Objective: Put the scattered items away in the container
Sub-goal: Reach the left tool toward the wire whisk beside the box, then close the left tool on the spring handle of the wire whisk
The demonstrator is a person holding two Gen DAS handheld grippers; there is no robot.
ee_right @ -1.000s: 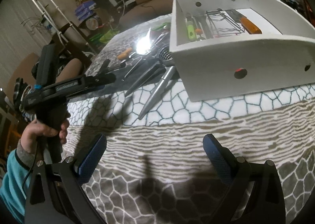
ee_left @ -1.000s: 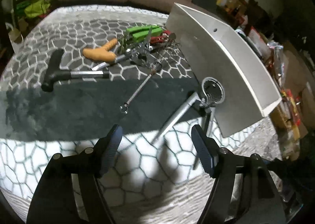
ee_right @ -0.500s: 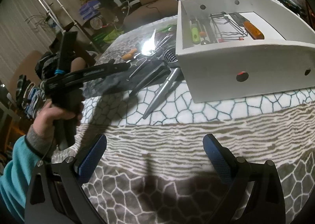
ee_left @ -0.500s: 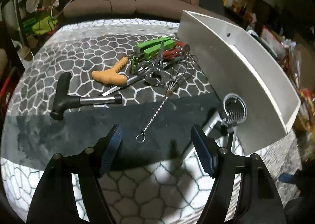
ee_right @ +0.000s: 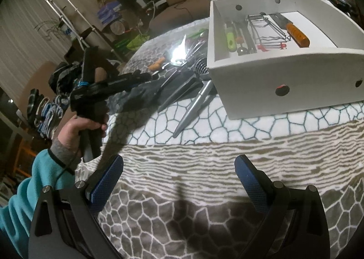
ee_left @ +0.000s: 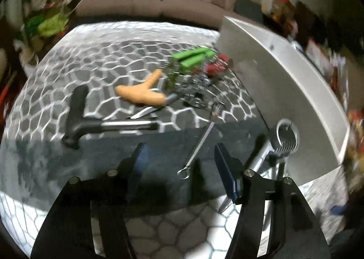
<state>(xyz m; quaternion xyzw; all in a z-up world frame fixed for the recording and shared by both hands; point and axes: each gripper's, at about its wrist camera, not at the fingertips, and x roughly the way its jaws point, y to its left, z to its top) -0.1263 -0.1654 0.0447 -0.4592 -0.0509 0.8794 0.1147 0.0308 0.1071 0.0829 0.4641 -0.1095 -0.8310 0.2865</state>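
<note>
The left gripper (ee_left: 179, 163), jaws half-spread, narrowing and empty, hovers over the spring whisk (ee_left: 200, 143), whose long axis runs away from the fingers toward the white container (ee_left: 295, 90), while the wide-open right gripper (ee_right: 178, 181) waits farther off.

A white container (ee_right: 284, 72) sits open on the patterned surface (ee_right: 204, 163), already holding an orange-handled knife (ee_right: 295, 33), a wire rack (ee_right: 266, 29) and a green-handled tool (ee_right: 230, 39). Beside its wall lie scattered items: a thin spring whisk (ee_left: 201, 143), a black T-handled tool (ee_left: 91, 120), an orange-handled tool (ee_left: 141, 95), green (ee_left: 193, 59) and red (ee_left: 217, 68) handled tools, and a silver masher (ee_left: 284, 138) touching the container.
</note>
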